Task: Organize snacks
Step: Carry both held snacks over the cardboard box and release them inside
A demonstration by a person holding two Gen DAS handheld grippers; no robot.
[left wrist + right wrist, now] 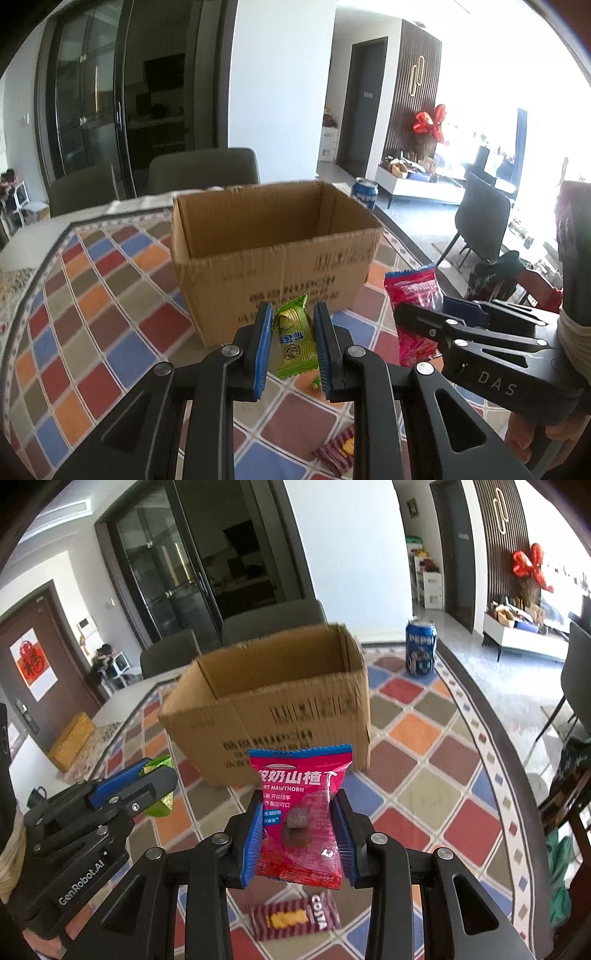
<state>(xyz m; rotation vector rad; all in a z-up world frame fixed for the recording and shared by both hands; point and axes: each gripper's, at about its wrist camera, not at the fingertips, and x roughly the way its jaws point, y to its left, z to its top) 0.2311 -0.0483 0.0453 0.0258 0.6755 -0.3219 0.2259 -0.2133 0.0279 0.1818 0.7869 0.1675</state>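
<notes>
1 green candy packet (pixel 295 338) is clamped in the left claw (pixel 291 345), 1 red hawthorn packet (pixel 301 818) in the right claw (pixel 299 834), before 1 cardboard box (pixel 273 258).

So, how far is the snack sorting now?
Nothing visibly packed: the brown cardboard box shows no snacks. In hand: left gripper holds a green wrapped candy, right gripper a pink hawthorn packet. Left: a maroon striped packet on the tablecloth.

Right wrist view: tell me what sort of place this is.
Probably a home dining area: a table under a checked tablecloth, grey dining chairs behind it, glass sliding doors beyond.
</notes>
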